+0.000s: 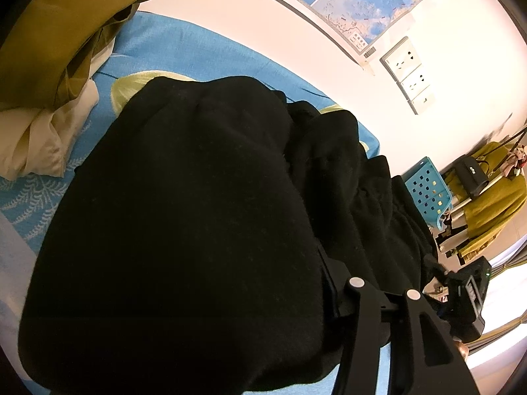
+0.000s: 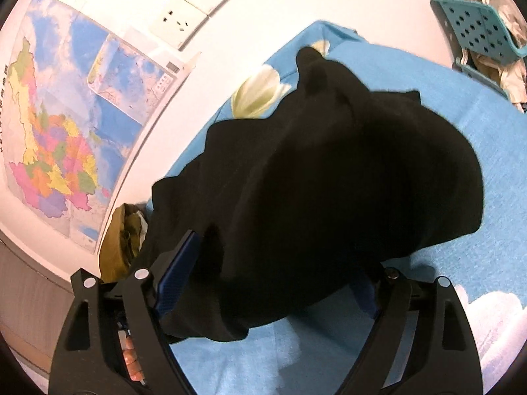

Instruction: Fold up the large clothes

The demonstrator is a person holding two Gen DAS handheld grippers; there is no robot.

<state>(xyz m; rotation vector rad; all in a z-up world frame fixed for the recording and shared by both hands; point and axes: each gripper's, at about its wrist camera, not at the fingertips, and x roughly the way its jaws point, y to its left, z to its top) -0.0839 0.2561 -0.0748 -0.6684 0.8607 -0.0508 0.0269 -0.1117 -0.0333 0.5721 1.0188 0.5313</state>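
A large black garment (image 1: 197, 214) lies bunched on a blue patterned bedsheet (image 1: 158, 42). It fills most of the left wrist view and hides the left gripper's fingertips; only the gripper's black linkage (image 1: 382, 299) shows at the lower right. In the right wrist view the same black garment (image 2: 346, 171) lies between the fingers of the right gripper (image 2: 273, 279). The blue-padded left finger (image 2: 178, 279) and right finger (image 2: 365, 289) stand wide apart, with cloth draped over both.
An olive and cream pile of bedding (image 1: 59, 59) sits at the bed's far left. A wall map (image 2: 56, 131) and sockets (image 2: 194, 3) are on the white wall. A teal perforated basket rack (image 2: 477, 29) stands beside the bed.
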